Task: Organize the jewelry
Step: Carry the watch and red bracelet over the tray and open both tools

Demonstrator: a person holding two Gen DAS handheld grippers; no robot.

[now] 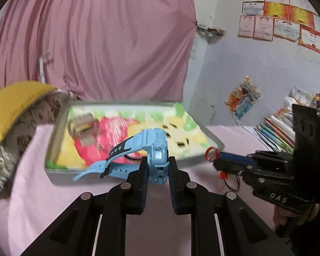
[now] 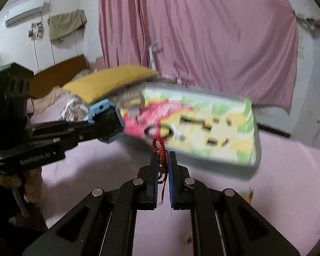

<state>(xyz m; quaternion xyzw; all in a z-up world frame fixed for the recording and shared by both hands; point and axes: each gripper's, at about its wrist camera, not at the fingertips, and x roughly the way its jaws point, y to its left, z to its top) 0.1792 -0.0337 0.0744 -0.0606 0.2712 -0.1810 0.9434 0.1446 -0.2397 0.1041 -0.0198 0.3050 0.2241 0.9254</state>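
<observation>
My left gripper [image 1: 158,166] is shut on a blue watch [image 1: 157,149], held by its case just before the near edge of a shallow box [image 1: 53,140] lined with a bright red, yellow and green cloth. The watch straps hang to the left. My right gripper [image 2: 162,156] is shut on a red braided cord bracelet [image 2: 159,145], held above the pink bed near the box [image 2: 253,155]. In the left wrist view the right gripper [image 1: 215,157] is at the right of the box with the red loop [image 1: 211,154] at its tips. The left gripper [image 2: 108,125] and watch [image 2: 102,108] show in the right wrist view.
The box holds a watch-like piece [image 1: 83,125] and small dark items [image 1: 177,136]. A yellow pillow [image 1: 12,104] on a patterned blanket lies left of it. Books [image 1: 275,132] are stacked at the right. A pink curtain [image 1: 96,38] hangs behind. A pink sheet [image 1: 32,192] covers the bed.
</observation>
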